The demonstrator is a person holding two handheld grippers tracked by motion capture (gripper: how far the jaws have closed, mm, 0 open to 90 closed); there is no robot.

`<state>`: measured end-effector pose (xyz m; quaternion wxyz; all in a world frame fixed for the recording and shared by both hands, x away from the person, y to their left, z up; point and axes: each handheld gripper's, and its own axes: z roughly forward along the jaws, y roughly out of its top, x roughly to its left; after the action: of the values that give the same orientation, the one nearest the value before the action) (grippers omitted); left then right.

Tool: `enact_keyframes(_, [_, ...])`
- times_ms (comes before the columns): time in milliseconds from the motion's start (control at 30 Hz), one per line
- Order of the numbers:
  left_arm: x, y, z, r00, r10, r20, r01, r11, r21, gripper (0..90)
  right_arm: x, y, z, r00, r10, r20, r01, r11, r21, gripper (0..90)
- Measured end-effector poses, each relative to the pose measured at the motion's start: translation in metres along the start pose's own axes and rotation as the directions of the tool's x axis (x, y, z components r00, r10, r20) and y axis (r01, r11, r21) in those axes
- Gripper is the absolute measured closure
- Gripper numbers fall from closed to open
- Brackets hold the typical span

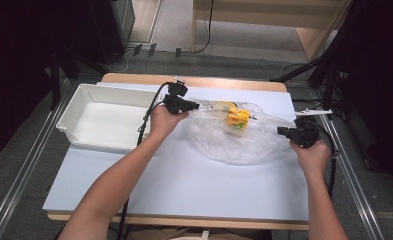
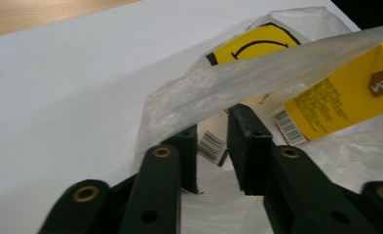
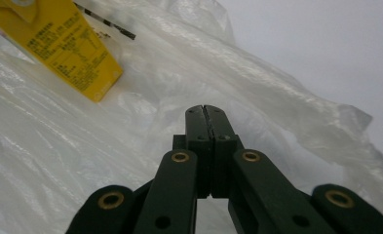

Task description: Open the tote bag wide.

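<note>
A clear plastic bag [image 1: 234, 145] lies on the white table sheet with a yellow carton [image 1: 238, 117] inside it. My left gripper [image 1: 196, 106] is at the bag's left end. In the left gripper view its jaws [image 2: 214, 139] stand apart, with a taut fold of the bag [image 2: 277, 68] crossing just beyond the tips and the carton [image 2: 335, 92] behind. My right gripper [image 1: 281, 131] is at the bag's right end. In the right gripper view its jaws [image 3: 203, 111] are pressed together on thin bag film [image 3: 286, 97], with the carton [image 3: 67, 53] at the upper left.
A white, empty-looking plastic tray [image 1: 79, 97] stands at the table's left, next to my left hand. The white sheet [image 1: 194, 185] covers the table toward its front edge. Black stands and cables flank the table on both sides.
</note>
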<state>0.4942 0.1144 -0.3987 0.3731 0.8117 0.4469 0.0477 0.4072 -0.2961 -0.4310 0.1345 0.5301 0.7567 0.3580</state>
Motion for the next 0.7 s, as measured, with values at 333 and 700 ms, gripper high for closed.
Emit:
enact_keyframes(333, [-0.014,0.008,-0.008,0.9975,0.043,0.056,-0.043,0.9991,-0.002,52.5,0.017,0.008,-0.002,0.9983,-0.052,-0.027,0.051,0.9986,-0.008,90.0])
enact_keyframes(700, [-0.021,0.018,-0.031,0.9920,0.102,0.076,-0.102,0.9947,0.004,86.2,0.030,0.012,0.000,0.9956,-0.082,-0.046,0.082,0.9966,0.004,90.0])
